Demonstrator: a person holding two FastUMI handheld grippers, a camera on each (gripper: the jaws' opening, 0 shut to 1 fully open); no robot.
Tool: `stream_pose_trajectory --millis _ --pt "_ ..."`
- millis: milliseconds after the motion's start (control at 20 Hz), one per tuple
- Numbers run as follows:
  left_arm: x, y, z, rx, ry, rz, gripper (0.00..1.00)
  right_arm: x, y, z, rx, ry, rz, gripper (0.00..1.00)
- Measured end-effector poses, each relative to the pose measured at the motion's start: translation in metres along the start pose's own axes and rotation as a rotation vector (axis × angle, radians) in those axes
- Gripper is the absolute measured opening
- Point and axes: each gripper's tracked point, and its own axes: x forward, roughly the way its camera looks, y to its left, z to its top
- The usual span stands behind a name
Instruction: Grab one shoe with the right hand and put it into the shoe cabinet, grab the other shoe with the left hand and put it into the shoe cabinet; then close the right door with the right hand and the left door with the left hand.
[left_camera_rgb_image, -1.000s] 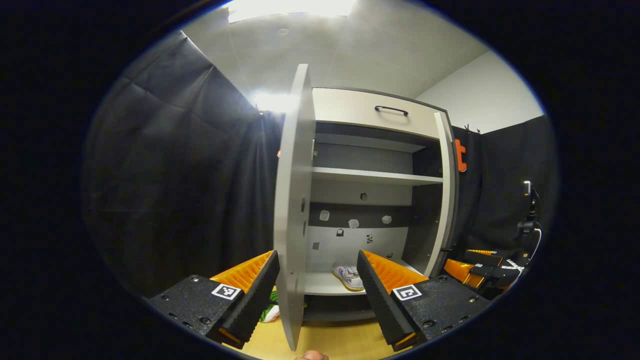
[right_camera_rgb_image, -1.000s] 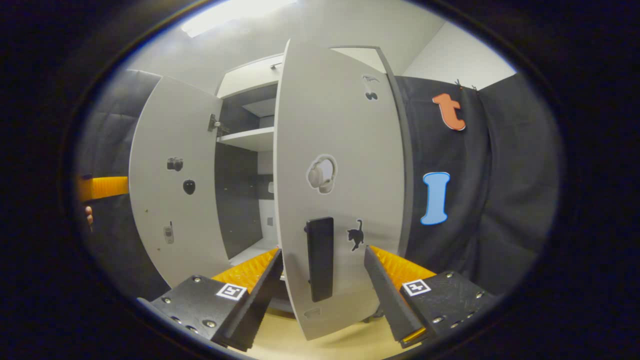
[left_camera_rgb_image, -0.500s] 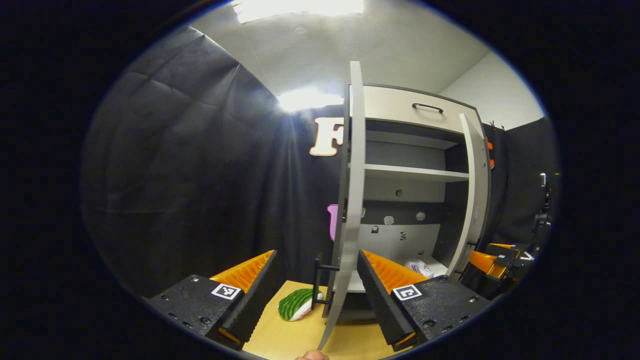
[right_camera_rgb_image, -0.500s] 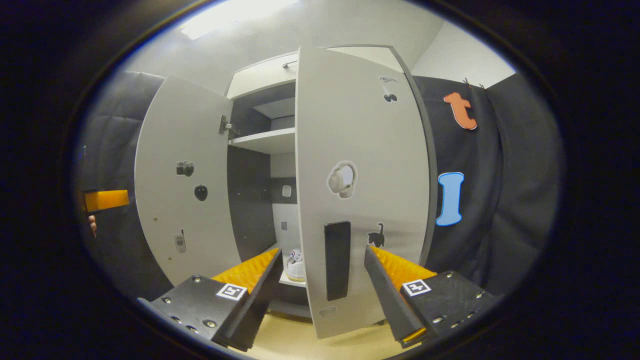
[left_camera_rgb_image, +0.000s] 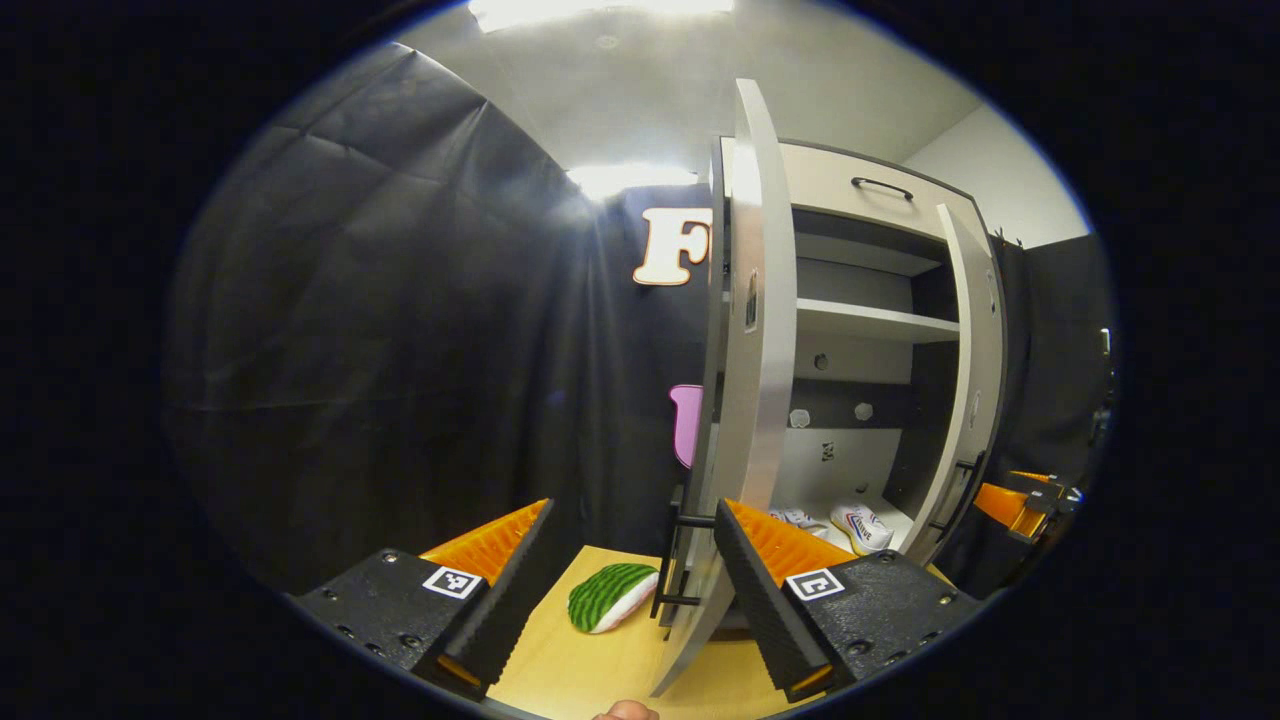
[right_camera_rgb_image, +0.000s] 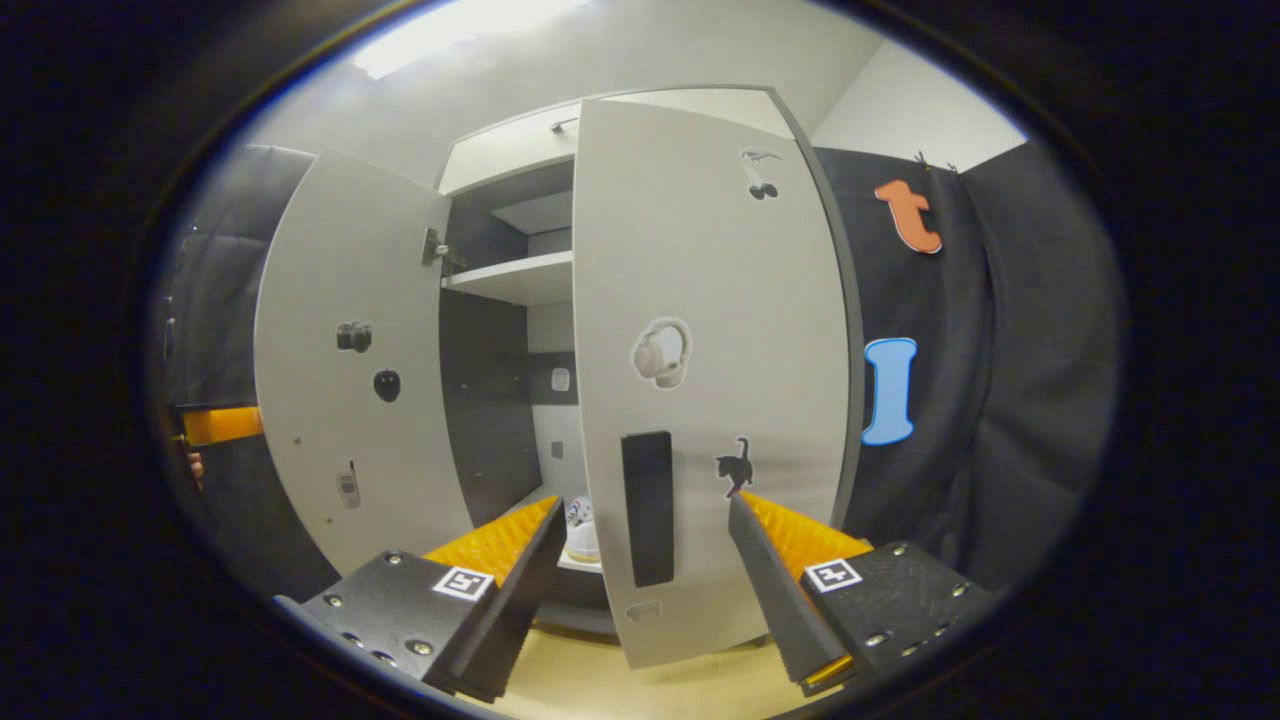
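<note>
Two shoes (left_camera_rgb_image: 862, 527) inside cabinet (left_camera_rgb_image: 860, 330), both doors ajar, left gripper (left_camera_rgb_image: 632, 590) and right gripper (right_camera_rgb_image: 648, 590) jaws spread, empty.

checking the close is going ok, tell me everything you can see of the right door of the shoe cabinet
The right door is a tall pale grey panel, looking like laminated board, partly closed over the shoe cabinet. A black vertical handle sits low on it, with small stickers: headphones, a cat, a bird. The right claw is open around the handle, not visibly touching it.
</note>
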Motion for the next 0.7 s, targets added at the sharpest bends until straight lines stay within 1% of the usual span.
stream_pose_trajectory --millis 50,100,150,200,250,300,400,450,500,700 --pt "0.004 -0.004 -0.001 0.013 0.0 -0.003 0.95 0.0 -0.001 -0.001 0.002 0.001 0.0 0.97" --pt "0.005 -0.007 -0.002 0.019 0.0 -0.009 0.89 0.0 0.0 -0.001 0.003 0.002 0.0 0.97" --pt "0.005 -0.008 -0.002 0.015 0.004 -0.015 0.89 -0.001 -0.001 -0.001 0.005 0.003 0.003 0.97" --pt "0.004 -0.01 -0.001 0.003 0.004 -0.026 0.94 0.0 -0.001 -0.001 0.007 0.002 0.006 0.97" --pt "0.003 -0.01 -0.001 -0.014 0.007 -0.037 0.89 0.0 -0.001 -0.001 0.009 -0.001 0.008 0.97" --pt "0.003 -0.013 -0.001 -0.035 0.013 -0.046 0.93 0.0 0.0 0.0 0.011 -0.002 0.011 0.97" --pt "0.004 -0.02 -0.004 -0.063 0.018 -0.064 0.93 -0.001 0.001 0.0 0.014 -0.005 0.018 0.97" --pt "0.004 -0.022 -0.004 -0.066 0.018 -0.076 0.87 -0.001 0.0 0.0 0.014 -0.006 0.019 0.97" --pt "0.004 -0.026 -0.004 -0.063 0.02 -0.09 0.93 -0.001 0.0 0.0 0.014 -0.003 0.02 0.97" --pt "0.005 -0.06 -0.006 -0.063 0.027 -0.179 0.92 -0.006 -0.002 0.0 0.02 -0.005 0.016 0.97"
